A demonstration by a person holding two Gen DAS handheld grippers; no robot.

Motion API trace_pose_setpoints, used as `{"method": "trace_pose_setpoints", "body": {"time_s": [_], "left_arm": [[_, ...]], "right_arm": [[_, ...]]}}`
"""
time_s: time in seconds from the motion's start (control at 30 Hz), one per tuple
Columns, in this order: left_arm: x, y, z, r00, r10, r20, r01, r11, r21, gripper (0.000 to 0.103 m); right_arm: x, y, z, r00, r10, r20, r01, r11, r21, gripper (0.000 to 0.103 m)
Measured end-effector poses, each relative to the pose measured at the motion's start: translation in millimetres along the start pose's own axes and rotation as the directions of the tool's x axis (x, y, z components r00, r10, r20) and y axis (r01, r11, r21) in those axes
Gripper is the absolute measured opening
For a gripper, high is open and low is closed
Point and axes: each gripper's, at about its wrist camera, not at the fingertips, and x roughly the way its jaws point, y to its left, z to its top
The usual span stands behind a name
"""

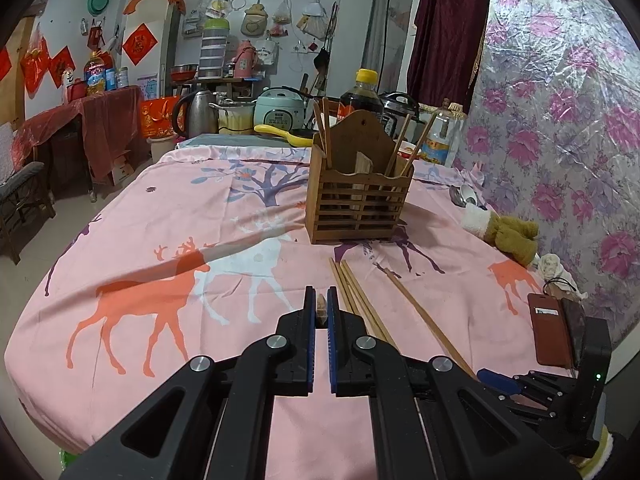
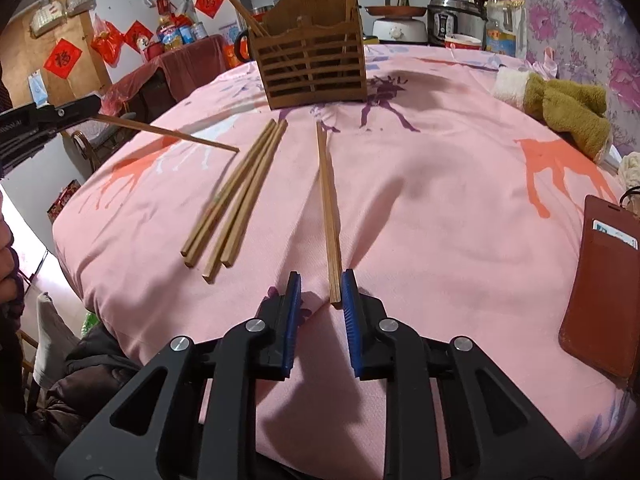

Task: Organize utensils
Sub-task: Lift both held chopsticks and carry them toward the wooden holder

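My left gripper hid all but the butt end of the chopstick pinched in it. The wooden holder covered the lower parts of the chopsticks standing in it. The brown wallet ran off the right wrist picture's edge. The spoons by the wall were too small to count.

Six loose brown wooden chopsticks show: four bundled, one alone, one lifted. One slatted wooden holder stands there.
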Motion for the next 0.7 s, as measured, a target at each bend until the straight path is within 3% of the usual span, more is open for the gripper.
{"method": "trace_pose_setpoints", "body": {"time_s": [0.07, 0.1, 0.4, 0.7], "left_arm": [[0.8, 0.2, -0.1, 1.0, 0.001, -0.002, -0.001, 1.0, 0.002, 0.006], [1.2, 0.7, -0.2, 1.0, 0.001, -0.004, -0.001, 1.0, 0.0, 0.006], [4.3, 3.8, 5.1, 1.0, 0.004, -0.01, -0.004, 1.0, -0.01, 0.006], [-9.2, -8.1, 34.0, 0.999, -0.025, 0.032, 0.024, 0.999, 0.021, 0.006]], "right_arm": [[-0.2, 1.1, 0.7, 1.0, -0.007, 0.004, 0.007, 1.0, -0.004, 0.017], [-0.9, 1.5, 0.4, 1.0, -0.01, 0.007, 0.01, 1.0, -0.006, 0.007], [-37.9, 3.9, 23.6, 0.987, -0.036, 0.16, 0.036, 0.999, 0.002, 0.006], [-99.6, 9.3, 76.9, 0.931, -0.018, 0.364, 0.021, 1.0, -0.004, 0.006]]}}
